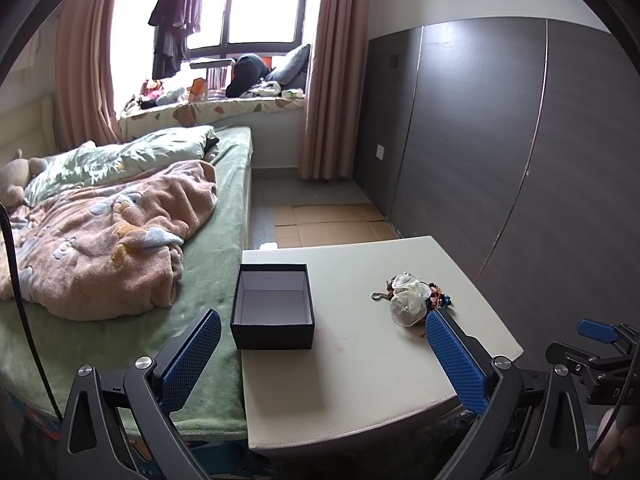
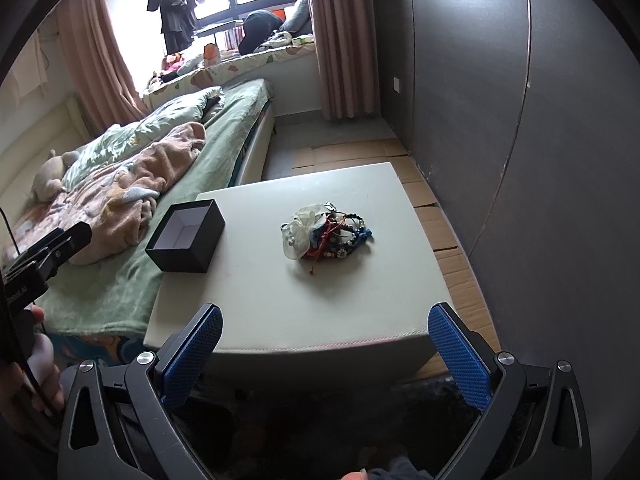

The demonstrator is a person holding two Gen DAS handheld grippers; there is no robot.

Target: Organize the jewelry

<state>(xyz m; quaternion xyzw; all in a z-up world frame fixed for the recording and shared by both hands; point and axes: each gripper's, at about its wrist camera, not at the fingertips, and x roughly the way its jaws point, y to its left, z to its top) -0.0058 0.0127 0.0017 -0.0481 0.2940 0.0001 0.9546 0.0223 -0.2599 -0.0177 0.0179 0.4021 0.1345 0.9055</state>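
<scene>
Pale tabletop (image 2: 256,292) beside a bed (image 1: 216,248) with green sheet and pink blanket (image 1: 108,236). Black box (image 2: 186,236), lidless and empty, at the tabletop's left edge next to the bed. Jewelry pile (image 2: 326,230) well right of the box, near mid-tabletop: tangled beaded bracelets, red cord, pale shell-like discs. Left gripper (image 1: 323,350) above the near edge, jaws spread wide, holding nothing. Right gripper (image 2: 325,344) short of the near edge, jaws likewise wide apart and empty, pile straight ahead.
</scene>
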